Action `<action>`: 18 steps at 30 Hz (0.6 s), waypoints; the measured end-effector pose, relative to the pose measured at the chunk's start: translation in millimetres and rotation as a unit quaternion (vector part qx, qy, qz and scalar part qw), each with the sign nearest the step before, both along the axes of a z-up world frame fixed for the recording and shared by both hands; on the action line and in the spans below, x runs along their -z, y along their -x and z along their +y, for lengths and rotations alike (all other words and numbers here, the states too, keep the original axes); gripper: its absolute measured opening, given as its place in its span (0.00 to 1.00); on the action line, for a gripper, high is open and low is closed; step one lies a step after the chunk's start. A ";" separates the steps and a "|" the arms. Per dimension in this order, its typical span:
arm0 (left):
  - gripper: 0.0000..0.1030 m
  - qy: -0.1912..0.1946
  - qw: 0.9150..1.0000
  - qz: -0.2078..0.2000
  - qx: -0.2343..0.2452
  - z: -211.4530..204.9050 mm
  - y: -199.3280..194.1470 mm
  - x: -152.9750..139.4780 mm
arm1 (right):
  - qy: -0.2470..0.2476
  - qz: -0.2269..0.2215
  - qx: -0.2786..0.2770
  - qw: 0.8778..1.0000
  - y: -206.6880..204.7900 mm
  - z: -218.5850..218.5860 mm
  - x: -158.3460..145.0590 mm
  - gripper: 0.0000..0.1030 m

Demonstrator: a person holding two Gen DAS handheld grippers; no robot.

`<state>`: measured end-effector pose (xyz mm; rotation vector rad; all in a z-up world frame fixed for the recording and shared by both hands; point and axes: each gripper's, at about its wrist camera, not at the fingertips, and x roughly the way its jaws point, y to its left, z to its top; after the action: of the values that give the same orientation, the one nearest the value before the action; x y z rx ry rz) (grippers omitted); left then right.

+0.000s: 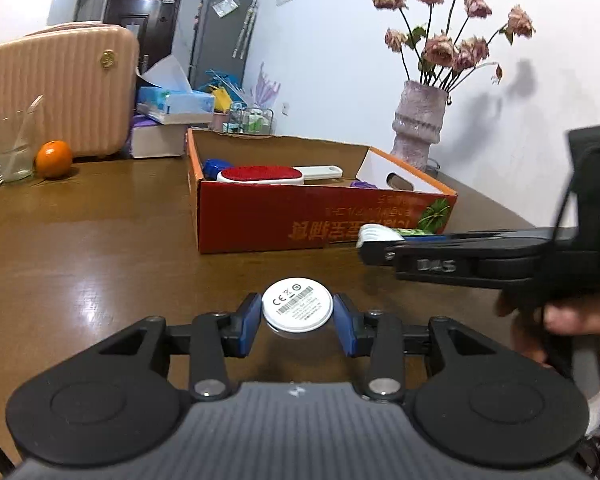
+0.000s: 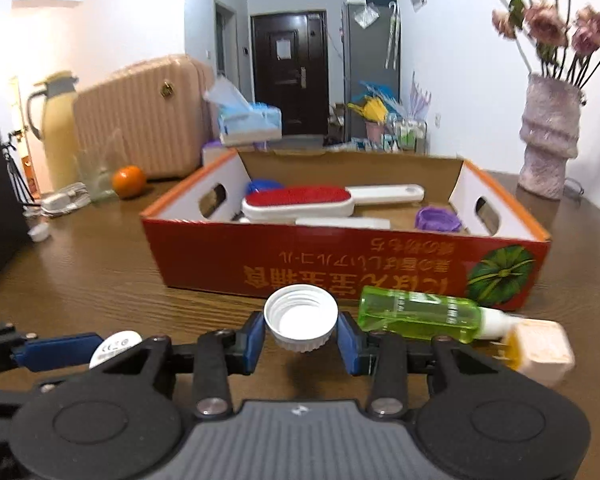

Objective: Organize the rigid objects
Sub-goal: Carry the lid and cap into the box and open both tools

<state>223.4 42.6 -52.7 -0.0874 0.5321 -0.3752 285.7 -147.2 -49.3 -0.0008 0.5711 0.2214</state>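
Left wrist view: left gripper (image 1: pixel 297 316) clamped on white disc (image 1: pixel 297 307), short of red box (image 1: pixel 300 216); "CE" mark and barcode readable on disc. Right gripper (image 1: pixel 374 250) crossing in front of box's right end. Right wrist view only: right gripper (image 2: pixel 301 330) clamped on white cap (image 2: pixel 301 317), before box (image 2: pixel 340 264); green bottle (image 2: pixel 420 317) and plug (image 2: pixel 540 350) lying near box's right corner. Brush (image 2: pixel 300 200) inside box.

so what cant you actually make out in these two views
- Blue item in the red box: mostly hidden behind the lint brush, both views.
- Print on the white disc in the left gripper: too small.
- Green bottle: label blurred; the right gripper, holding the white cap, covers its lower edge.
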 end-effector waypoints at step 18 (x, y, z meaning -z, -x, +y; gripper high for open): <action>0.39 0.008 1.000 -0.020 -0.021 -44.5 144.3 -28.8 | 0.003 -0.047 -0.017 0.999 183.2 -54.5 -10.0 0.38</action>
<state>79.1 -1.9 -23.9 -0.1058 0.4866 -0.3394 102.5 -201.7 -39.4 -0.0258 0.4777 0.2509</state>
